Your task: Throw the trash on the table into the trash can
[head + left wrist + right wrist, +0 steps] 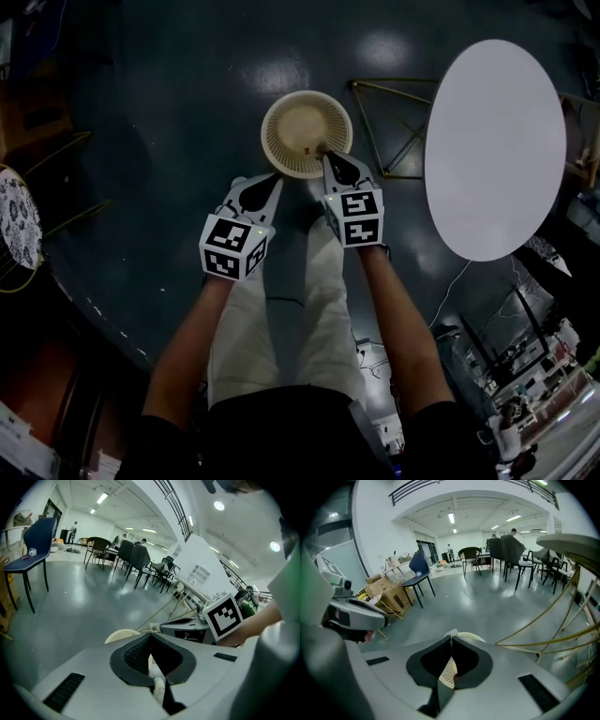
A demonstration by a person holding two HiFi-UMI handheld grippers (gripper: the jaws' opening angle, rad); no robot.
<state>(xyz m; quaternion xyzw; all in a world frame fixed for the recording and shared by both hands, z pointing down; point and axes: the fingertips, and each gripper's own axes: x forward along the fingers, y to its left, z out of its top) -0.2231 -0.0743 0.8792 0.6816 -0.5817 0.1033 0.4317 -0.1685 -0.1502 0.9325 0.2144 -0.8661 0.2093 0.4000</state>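
Note:
The cream mesh trash can (307, 133) stands on the dark floor in front of my feet. My right gripper (328, 156) hangs over its near rim, jaws together on a small pale scrap of trash (451, 633). The scrap (152, 629) also shows at that gripper's tip in the left gripper view. The can's rim (472, 637) lies just beyond those jaws. My left gripper (274, 179) sits beside the can's near left rim (123, 634). Its jaws (150, 638) are shut, and I see nothing between them. The white round table (495, 145) stands to the right; its top is bare.
The table's gold wire legs (394, 122) spread beside the can. My pale trousers (281, 319) are below the grippers. A patterned round seat (14, 220) lies far left. A blue chair (35, 541), dark chairs (511, 550) and cardboard boxes (389, 595) stand farther off.

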